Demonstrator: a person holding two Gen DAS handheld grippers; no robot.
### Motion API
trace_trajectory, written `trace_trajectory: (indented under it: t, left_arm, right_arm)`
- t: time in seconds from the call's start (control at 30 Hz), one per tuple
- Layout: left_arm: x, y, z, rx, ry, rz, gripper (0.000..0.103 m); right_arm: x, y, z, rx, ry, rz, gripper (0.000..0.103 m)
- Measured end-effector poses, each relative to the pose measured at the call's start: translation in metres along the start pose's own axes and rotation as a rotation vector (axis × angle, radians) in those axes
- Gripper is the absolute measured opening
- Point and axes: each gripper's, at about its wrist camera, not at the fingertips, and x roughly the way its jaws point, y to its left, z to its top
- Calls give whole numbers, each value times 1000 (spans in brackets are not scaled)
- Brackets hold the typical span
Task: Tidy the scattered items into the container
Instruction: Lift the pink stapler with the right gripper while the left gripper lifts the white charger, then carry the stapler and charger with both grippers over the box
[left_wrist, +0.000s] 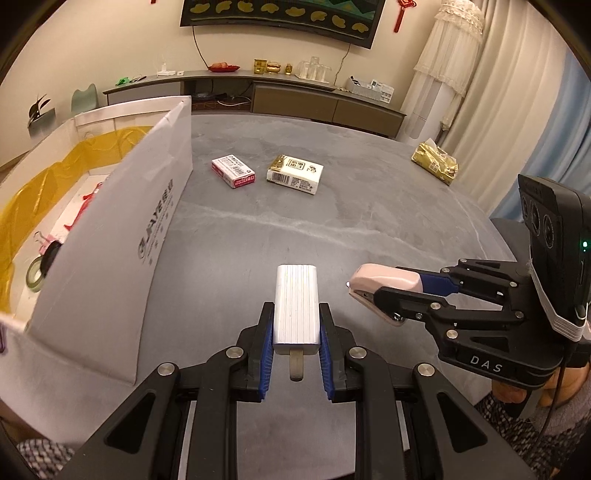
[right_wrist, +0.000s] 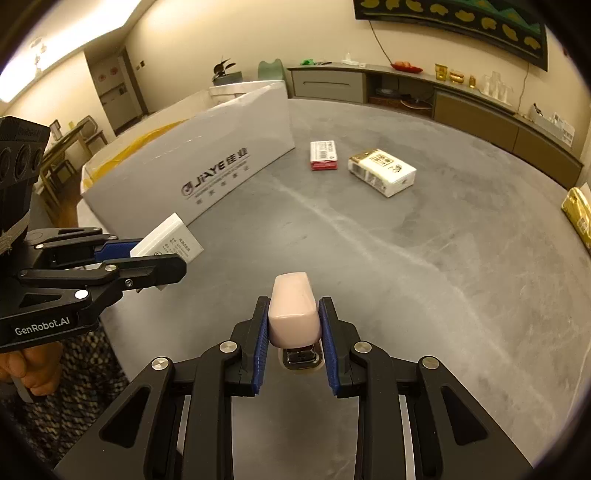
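The left gripper pinches a white power adapter near the box; the right gripper clamps a pink stapler. Only the left view shows the box's contents (tape, yellow liner).

Both grippers: black linkage frames, silver rivets, blue ribbed pads. Right gripper marked "DAS"; left gripper marked "GenRobot.AI". Black-and-white patterned sleeve, lower left.
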Motion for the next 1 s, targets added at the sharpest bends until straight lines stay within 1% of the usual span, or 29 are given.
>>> trace_trajectory:
  t: [0.2, 0.4, 0.53, 1.0]
  left_arm:
    - [-20, 3, -5, -18, -22, 5, 22]
    - [-42, 6, -7, -32, -54, -4, 22]
    - [-53, 11, -5, -42, -69, -8, 22]
    - [-87, 35, 7, -76, -129, 21, 22]
  right_arm:
    - [-10, 20, -5, -21, -12, -6, 27]
    - [-24, 36, -1, -33, -38, -2, 27]
    - [-30, 47, 4, -43, -47, 4, 27]
    - [-51, 78, 31, -107, -89, 25, 27]
